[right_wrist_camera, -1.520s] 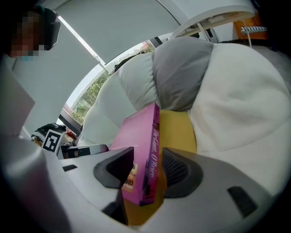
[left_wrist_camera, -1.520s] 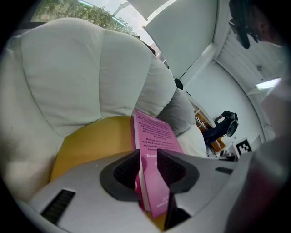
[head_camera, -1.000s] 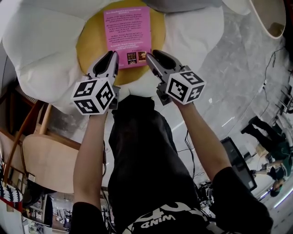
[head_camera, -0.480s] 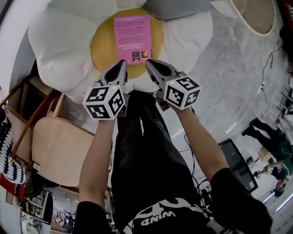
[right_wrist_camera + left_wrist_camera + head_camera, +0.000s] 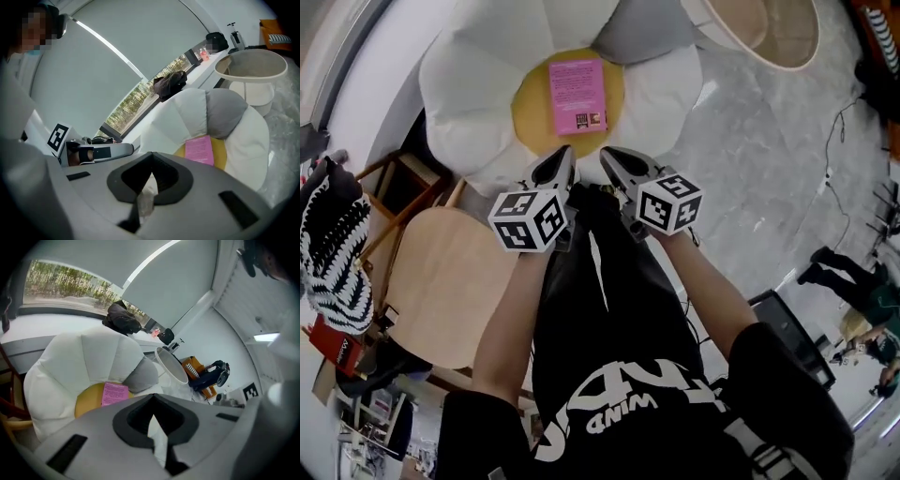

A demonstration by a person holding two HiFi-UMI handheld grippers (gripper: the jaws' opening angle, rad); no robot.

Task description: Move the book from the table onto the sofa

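Observation:
The pink book (image 5: 577, 96) lies flat on the yellow centre cushion (image 5: 534, 117) of the white flower-shaped sofa (image 5: 459, 80). Both grippers hang side by side above the sofa's near edge, well clear of the book. My left gripper (image 5: 563, 156) is shut with nothing in it, and so is my right gripper (image 5: 607, 156). From the left gripper view the book (image 5: 115, 393) shows beyond the shut jaw tips (image 5: 152, 399). The right gripper view also has the book (image 5: 200, 150) beyond its shut jaws (image 5: 150, 158).
A grey cushion (image 5: 642, 33) rests on the sofa's far side. A round white side table (image 5: 773, 33) stands at the upper right. A wooden chair (image 5: 441, 272) and a black-and-white striped object (image 5: 337, 248) are at the left. People (image 5: 862, 300) stand on the marble floor at right.
Both grippers have risen and drawn back from the book's near edge. The book stays on the yellow cushion and looks smaller as the view lifts.

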